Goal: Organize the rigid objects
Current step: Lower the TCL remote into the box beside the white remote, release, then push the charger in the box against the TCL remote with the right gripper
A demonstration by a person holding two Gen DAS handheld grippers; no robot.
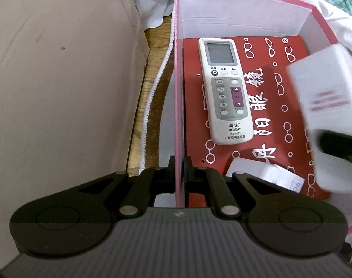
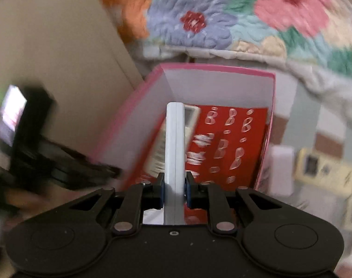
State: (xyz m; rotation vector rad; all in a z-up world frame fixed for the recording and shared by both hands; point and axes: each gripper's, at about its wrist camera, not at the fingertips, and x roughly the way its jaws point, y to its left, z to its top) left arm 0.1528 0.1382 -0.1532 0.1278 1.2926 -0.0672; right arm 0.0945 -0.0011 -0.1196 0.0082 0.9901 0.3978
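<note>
Now the right gripper [image 2: 174, 191], clamping a white slab [image 2: 174, 139] edge-up, hangs over the box [image 2: 213, 68], probably lengthwise alongside the remote [image 1: 224, 90]; left gripper [image 1: 178, 169] pinches the box wall.

Soft indoor light; right view motion-blurred.

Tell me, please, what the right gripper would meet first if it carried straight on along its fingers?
Probably the remote lying on the box's red floor; the white device held by the right gripper would touch first, though blur obscures depth.
</note>
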